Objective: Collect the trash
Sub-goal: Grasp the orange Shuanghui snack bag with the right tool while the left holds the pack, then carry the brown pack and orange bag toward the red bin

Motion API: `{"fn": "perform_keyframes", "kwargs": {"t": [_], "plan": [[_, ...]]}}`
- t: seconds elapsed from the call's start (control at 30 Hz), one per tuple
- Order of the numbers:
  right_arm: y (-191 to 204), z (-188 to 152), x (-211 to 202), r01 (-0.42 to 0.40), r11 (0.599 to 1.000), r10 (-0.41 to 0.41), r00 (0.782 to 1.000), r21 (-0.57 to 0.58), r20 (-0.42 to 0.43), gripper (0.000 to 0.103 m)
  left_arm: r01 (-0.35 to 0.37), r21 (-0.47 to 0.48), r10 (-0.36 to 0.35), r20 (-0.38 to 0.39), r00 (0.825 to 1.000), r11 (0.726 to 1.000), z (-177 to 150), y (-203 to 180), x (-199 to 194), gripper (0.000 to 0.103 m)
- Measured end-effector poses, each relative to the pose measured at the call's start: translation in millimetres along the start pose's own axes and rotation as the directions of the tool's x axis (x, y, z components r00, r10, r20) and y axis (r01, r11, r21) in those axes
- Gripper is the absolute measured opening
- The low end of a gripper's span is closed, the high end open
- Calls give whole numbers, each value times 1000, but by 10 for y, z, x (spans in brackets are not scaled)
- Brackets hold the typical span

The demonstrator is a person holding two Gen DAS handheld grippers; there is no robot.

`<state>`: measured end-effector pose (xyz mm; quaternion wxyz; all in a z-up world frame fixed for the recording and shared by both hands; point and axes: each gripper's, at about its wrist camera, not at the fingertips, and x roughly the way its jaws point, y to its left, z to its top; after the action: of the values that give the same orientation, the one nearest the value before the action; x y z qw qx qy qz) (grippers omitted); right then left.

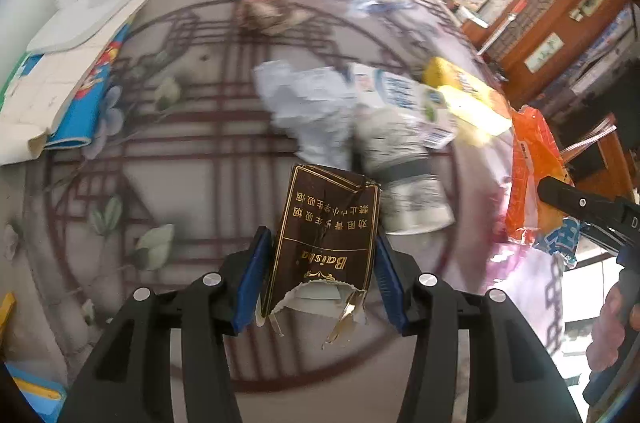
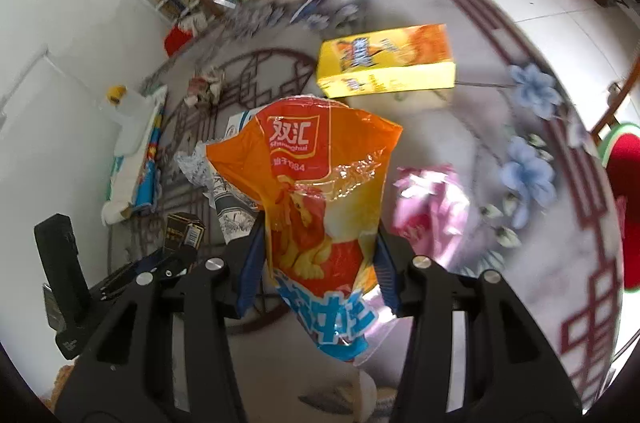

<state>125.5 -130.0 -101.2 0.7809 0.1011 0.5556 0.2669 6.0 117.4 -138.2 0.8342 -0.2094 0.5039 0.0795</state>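
Note:
My left gripper (image 1: 320,263) is shut on a torn brown cigarette pack (image 1: 326,239) with gold lettering, lifted off the patterned glass table (image 1: 180,151). The blue pads press both its sides. My right gripper (image 2: 318,255) is shut on an orange snack bag (image 2: 316,191) with a blue bottom, which stands up between the blue pads. In the left wrist view the same orange bag (image 1: 532,179) and the right gripper's black body show at the right edge. Crumpled white paper (image 1: 308,103) and a flattened milk carton (image 1: 400,127) lie on the table beyond the pack.
A yellow box (image 2: 386,63) lies on the table beyond the bag, a pink wrapper (image 2: 432,203) to its right. A blue and white flat carton (image 1: 68,91) lies at the table's left edge, a crumpled brownish wrapper (image 1: 264,7) at the far side. A wooden cabinet (image 1: 560,23) stands at the right.

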Motion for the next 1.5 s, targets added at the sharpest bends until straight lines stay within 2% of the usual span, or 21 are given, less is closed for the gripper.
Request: {"fn": "perform_keyframes", "kwargs": {"t": [0.2,0.47,1.0,1.5], "plan": [[-276,-187,-357,-1,994,-6,998,112,67,47,58,62,-59,18,998,996,-54,-338,-147,48],[-448,-406,-675,27,986,-48,991,167,123,47,113,120,-118,35,992,986,-135,-666,-290,48],[-613,-565,-841,48,978,-77,987,201,138,47,172,172,-179,23,984,970,-255,-1017,-382,48],[-956,-627,-945,60,962,-100,985,266,140,47,206,221,-208,-14,978,953,-278,-1377,-296,48]]}}
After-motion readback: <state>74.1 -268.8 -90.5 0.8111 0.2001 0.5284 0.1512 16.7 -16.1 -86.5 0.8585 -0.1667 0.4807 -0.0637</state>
